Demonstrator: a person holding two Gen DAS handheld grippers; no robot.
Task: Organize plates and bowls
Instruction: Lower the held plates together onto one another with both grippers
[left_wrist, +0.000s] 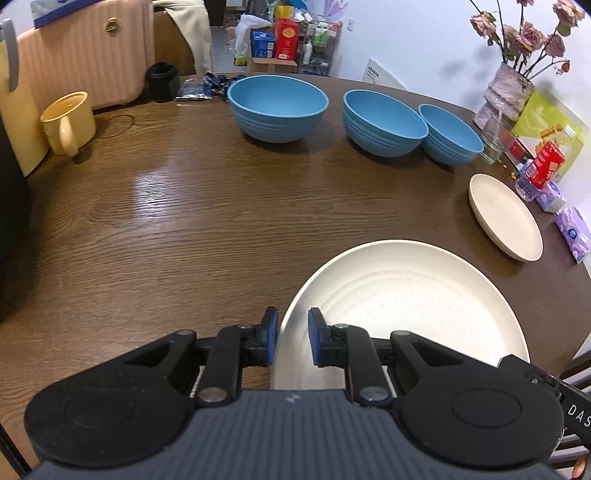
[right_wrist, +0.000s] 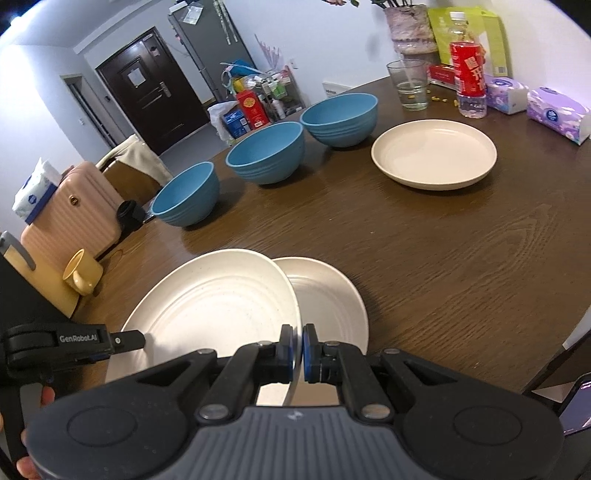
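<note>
brown wood desk carries everything. biggest item: large white plate near the front edge, tilted up, overlapping a 2nd white plate that lies flat under/behind its right side. right hand-held gripper is pinched closed on the large plate's near rim, rim edge running between the blue pads. left hand-held gripper straddles the same plate's left rim, jaws parted w/ a gap, one pad outside the rim and one over the plate; can't tell if pads touch it. in the right wrist view the left tool shows at the plate's left edge.

3rd cream plate sits flat, well apart, toward the far right. three blue bowls in a row along the far side: big bowl, mid bowl, small bowl, upright, mid & small nearly touching.

smaller stuff: yellow mug far left, glass & red-label bottle far right.
</note>
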